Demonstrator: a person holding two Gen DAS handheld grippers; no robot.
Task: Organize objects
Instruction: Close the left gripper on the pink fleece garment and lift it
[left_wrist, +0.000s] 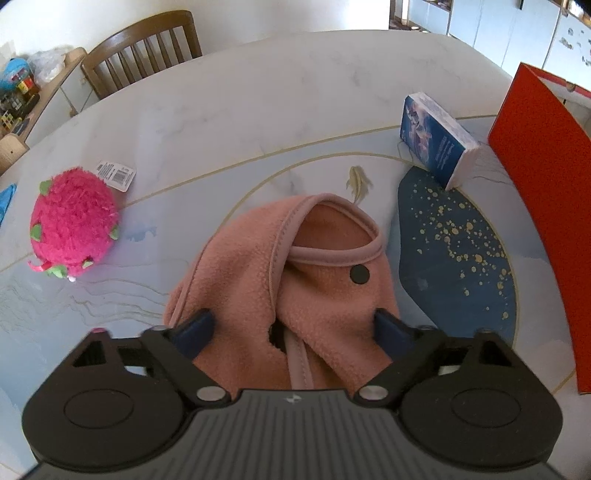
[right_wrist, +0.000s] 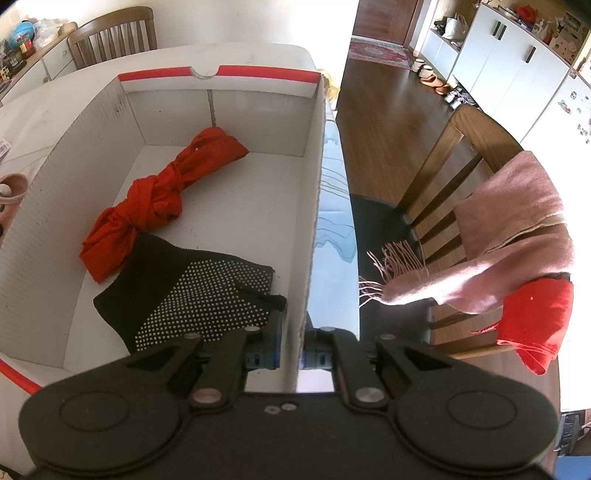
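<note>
A pink fleece garment (left_wrist: 314, 280) with a black snap lies crumpled on the marble table (left_wrist: 258, 92). My left gripper (left_wrist: 291, 325) points down at it, open, one finger at each side of the fabric. A pink plush fruit (left_wrist: 74, 221) with a tag sits to the left, and a blue book (left_wrist: 436, 136) lies at the back right. My right gripper (right_wrist: 293, 354) is shut on the right wall (right_wrist: 314, 184) of a red-and-white box. Inside the box lie a knotted red cloth (right_wrist: 162, 195) and a black dotted glove (right_wrist: 192, 291).
The box's red outer side (left_wrist: 543, 206) stands at the right of the left wrist view. A wooden chair (left_wrist: 140, 48) is behind the table. Beyond the table's right edge, another chair (right_wrist: 461, 155) carries a pink scarf (right_wrist: 517, 236) and a red cloth (right_wrist: 535, 317).
</note>
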